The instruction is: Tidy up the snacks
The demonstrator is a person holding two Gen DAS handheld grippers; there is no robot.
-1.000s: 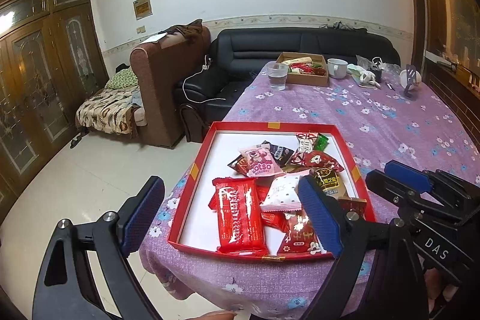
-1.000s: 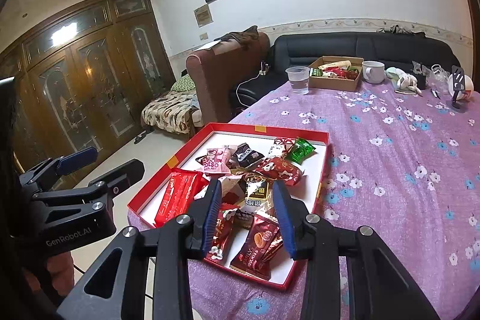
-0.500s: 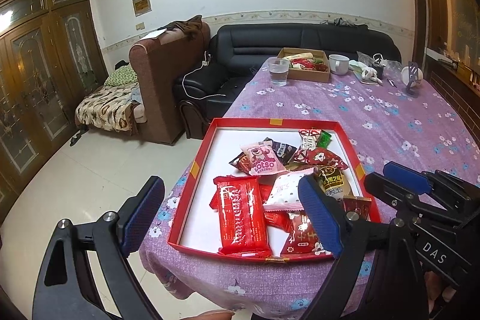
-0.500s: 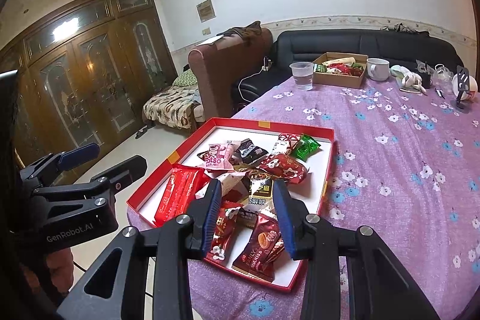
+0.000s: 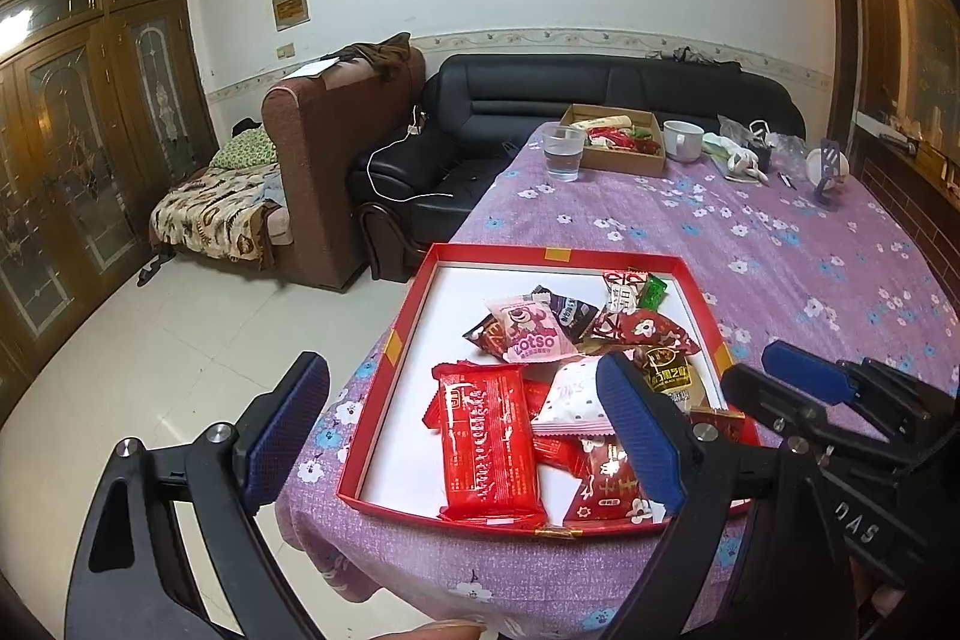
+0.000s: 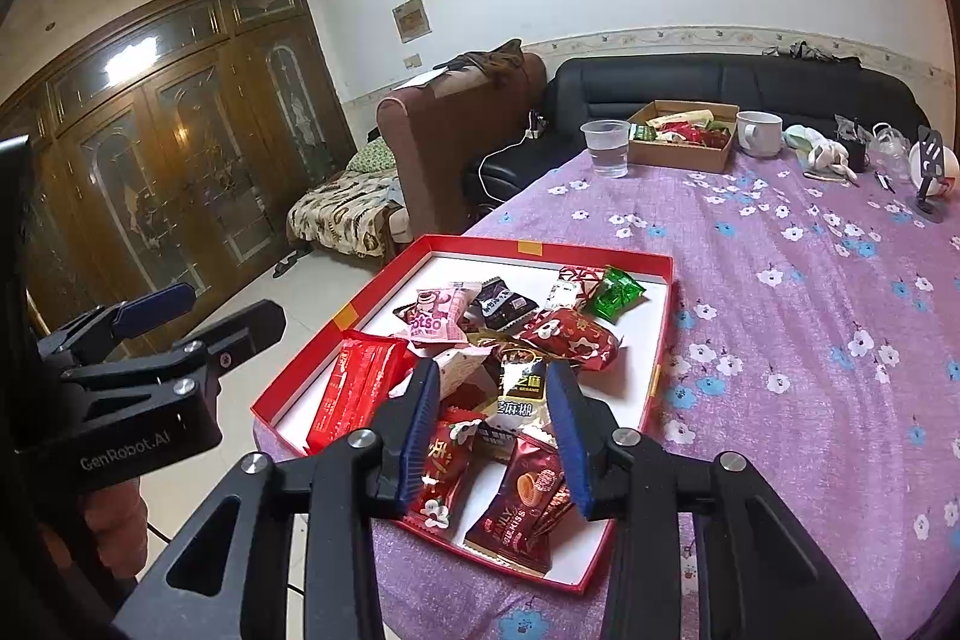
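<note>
A red tray (image 5: 558, 253) with a white floor lies at the near corner of the purple flowered table. It holds several snack packets: a large red one (image 5: 486, 436), a pink Lotso one (image 5: 531, 331), a white one (image 5: 570, 400) and a green candy (image 5: 653, 291). My left gripper (image 5: 459, 367) hovers wide open in front of the tray's near edge, holding nothing. My right gripper (image 6: 493, 370) hangs above the tray's near right part (image 6: 540, 244), over a black-and-gold packet (image 6: 521, 388) and a dark red packet (image 6: 522, 502). Its jaws are opening and nothing is pressed between them.
At the table's far end stand a cardboard box of snacks (image 5: 618, 142), a plastic cup of water (image 5: 563, 152) and a white mug (image 5: 683, 140), with small clutter to their right. A black sofa (image 5: 600, 100) and a brown armchair (image 5: 336, 160) lie beyond the table's left edge.
The right gripper's jaws have spread a little wider over the tray. The left gripper has kept still and open.
</note>
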